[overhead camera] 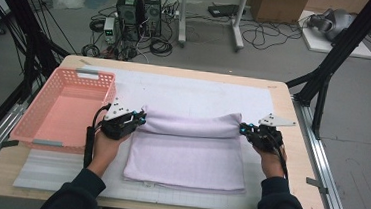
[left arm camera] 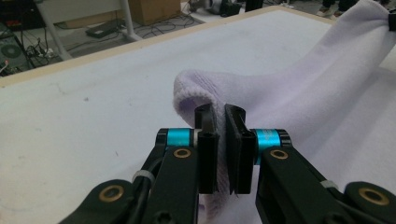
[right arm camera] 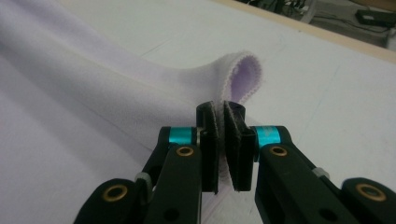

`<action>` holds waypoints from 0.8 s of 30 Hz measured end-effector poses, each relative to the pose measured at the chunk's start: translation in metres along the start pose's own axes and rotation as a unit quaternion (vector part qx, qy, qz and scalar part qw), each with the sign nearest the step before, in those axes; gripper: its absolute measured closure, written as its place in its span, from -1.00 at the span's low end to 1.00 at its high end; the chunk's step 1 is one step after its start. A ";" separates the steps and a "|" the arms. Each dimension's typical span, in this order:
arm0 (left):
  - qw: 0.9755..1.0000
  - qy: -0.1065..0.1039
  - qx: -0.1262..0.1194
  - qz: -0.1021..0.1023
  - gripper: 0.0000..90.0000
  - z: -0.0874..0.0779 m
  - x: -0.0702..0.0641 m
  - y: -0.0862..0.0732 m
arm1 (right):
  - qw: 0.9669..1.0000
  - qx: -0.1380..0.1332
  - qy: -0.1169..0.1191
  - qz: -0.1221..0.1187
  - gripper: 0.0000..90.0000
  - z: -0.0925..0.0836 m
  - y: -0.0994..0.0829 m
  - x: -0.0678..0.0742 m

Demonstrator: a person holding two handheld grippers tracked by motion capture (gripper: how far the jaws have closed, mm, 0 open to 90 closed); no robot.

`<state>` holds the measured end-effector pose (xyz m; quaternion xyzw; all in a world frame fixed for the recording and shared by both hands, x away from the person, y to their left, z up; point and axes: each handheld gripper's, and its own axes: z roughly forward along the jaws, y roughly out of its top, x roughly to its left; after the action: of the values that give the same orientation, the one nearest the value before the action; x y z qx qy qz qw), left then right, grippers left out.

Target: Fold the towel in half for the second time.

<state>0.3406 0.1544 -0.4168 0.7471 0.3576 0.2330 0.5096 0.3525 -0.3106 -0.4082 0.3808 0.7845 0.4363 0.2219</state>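
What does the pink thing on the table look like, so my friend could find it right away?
Look at the wooden table covered by a white mat. At its left edge, beside the lilac towel, sits the pink basket. It is the only pink, box-shaped thing with slotted plastic walls.

High view overhead, facing forward-down; claw views close, level; all share towel (overhead camera: 188, 147).

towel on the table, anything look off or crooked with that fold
Nothing stands out. The lilac towel lies square on the white mat, its far edge lifted into an even roll between the left gripper and the right gripper, each shut on a corner. The pink basket sits straight beside it.
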 end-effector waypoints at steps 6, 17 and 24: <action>1.000 -0.015 0.009 -0.007 0.86 -0.005 -0.004 -0.012 | 1.000 0.002 0.009 -0.002 0.88 -0.007 -0.011 0.007; 0.999 -0.017 0.039 -0.001 0.63 -0.017 -0.009 -0.027 | 0.999 0.027 0.029 0.009 0.80 -0.010 -0.033 0.011; 0.999 0.014 0.008 -0.032 -0.19 -0.011 0.004 -0.011 | 0.998 -0.020 0.003 0.055 0.07 -0.018 -0.019 0.000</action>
<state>0.3324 0.1666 -0.4232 0.7362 0.3901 0.2238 0.5058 0.3324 -0.3261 -0.4155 0.4172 0.7542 0.4648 0.2027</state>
